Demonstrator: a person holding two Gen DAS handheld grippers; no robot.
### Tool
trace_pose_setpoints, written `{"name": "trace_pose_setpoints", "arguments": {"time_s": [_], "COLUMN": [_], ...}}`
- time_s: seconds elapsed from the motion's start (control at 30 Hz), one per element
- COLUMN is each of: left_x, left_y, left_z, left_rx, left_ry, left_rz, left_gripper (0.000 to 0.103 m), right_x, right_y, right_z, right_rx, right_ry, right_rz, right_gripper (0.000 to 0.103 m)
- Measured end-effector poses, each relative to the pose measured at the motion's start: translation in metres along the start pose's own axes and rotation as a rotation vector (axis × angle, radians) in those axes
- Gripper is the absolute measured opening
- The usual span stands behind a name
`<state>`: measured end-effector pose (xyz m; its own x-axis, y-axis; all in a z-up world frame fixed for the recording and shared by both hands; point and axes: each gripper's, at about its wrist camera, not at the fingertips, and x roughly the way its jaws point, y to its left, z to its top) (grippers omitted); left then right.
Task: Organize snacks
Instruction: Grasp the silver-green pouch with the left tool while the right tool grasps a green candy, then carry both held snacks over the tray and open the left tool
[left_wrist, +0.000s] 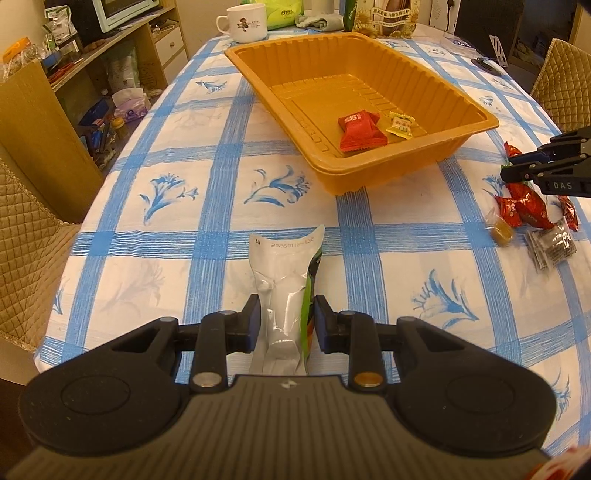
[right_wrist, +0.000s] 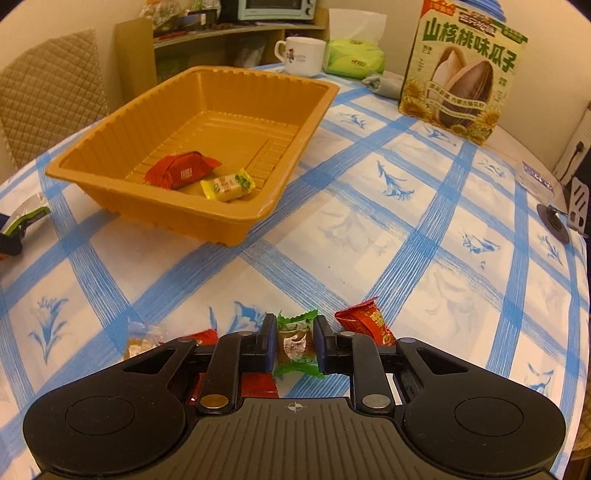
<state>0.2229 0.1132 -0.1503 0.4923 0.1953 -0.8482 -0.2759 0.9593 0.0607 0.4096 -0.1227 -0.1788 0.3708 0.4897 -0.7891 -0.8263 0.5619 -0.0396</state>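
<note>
An orange plastic tray (left_wrist: 472, 123) (right_wrist: 74, 168) sits on the blue-checked tablecloth. It holds a red packet (left_wrist: 360, 131) (right_wrist: 181, 170) and a yellow candy (left_wrist: 400, 125) (right_wrist: 227, 186). My left gripper (left_wrist: 286, 321) is shut on a silver and green snack pouch (left_wrist: 280, 291), held above the table near the front edge. My right gripper (right_wrist: 294, 341) is shut on a green-wrapped candy (right_wrist: 295, 343) over a pile of red candies (right_wrist: 369, 323) (left_wrist: 524, 205). It also shows at the right edge of the left wrist view (left_wrist: 517, 166).
A white mug (left_wrist: 243, 22) (right_wrist: 301, 55), a green tissue pack (right_wrist: 354, 57) and a sunflower seed bag (right_wrist: 465, 70) stand at the table's far end. Small clear packets (left_wrist: 550, 247) lie by the red candies. Padded chairs and a shelf unit flank the table.
</note>
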Motion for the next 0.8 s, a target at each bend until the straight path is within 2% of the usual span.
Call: {"name": "trace_pose_setpoints", "arguments": {"time_s": [0.27,0.47,0.8], "left_x": [-0.021,-0.044,-0.064], "left_y": [0.008,0.008,-0.008], "left_z": [0.003,0.014,0.054], "left_rx": [-0.019,-0.024,0.015], "left_ry": [-0.042,-0.089,-0.185], "left_rz": [0.014,0.003,-0.044], "left_gripper": [0.027,0.027,0.027], "right_x": [-0.026,-0.055,-0.084], "right_y": [0.003,0.008,0.024], "right_z": [0.006,0.014,0.044], "right_rx": [0.068,0.144,0.216], "right_ry": [-0.056,-0.112,-0.193], "right_rz": [0.015,0.06,0.151], "right_gripper": [0.021,0.021,0.021]}}
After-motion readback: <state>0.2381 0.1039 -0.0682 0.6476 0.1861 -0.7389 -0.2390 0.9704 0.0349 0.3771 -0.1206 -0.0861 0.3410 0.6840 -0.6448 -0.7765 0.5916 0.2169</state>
